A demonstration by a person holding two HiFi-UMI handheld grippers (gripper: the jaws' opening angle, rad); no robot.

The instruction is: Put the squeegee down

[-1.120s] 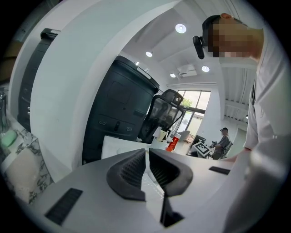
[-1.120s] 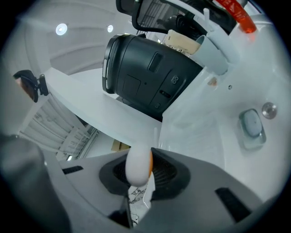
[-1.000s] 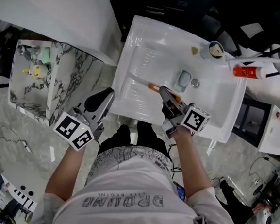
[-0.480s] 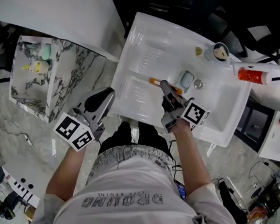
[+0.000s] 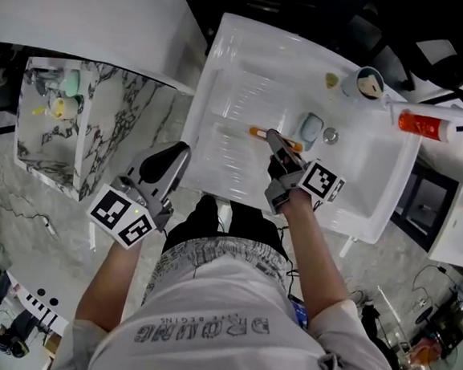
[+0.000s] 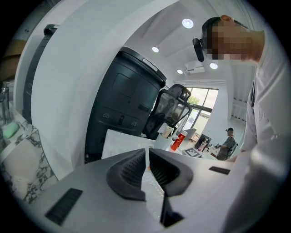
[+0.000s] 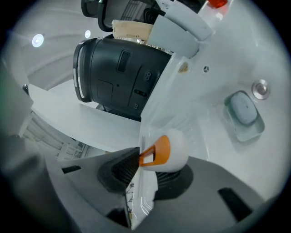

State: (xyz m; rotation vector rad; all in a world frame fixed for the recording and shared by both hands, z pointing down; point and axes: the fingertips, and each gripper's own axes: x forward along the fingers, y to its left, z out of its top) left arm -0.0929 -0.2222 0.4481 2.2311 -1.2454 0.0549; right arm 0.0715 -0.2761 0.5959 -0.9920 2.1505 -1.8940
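Note:
The squeegee [image 7: 166, 150] has a white handle with an orange insert; its clear blade hangs down between the jaws. My right gripper [image 7: 148, 170] has this handle between its pads, which touch it while the jaws are opening. In the head view the right gripper [image 5: 277, 144] is low over the white sink basin [image 5: 225, 75], and the squeegee's orange part [image 5: 257, 132] shows just left of its tip. My left gripper [image 5: 176, 155] is shut and empty, held outside the sink's near left corner. In its own view the left gripper [image 6: 148, 159] shows only a thin slit between the pads.
A pale blue soap dish [image 5: 310, 129] and the drain [image 5: 330, 135] lie just right of the right gripper. A cup [image 5: 368, 82] and an orange tube [image 5: 422, 124] stand at the sink's far right. A marble-lined shelf [image 5: 83, 127] is at the left.
My right gripper has sunk lower into the basin with the squeegee and shifted a little farther in. The left gripper has stayed put.

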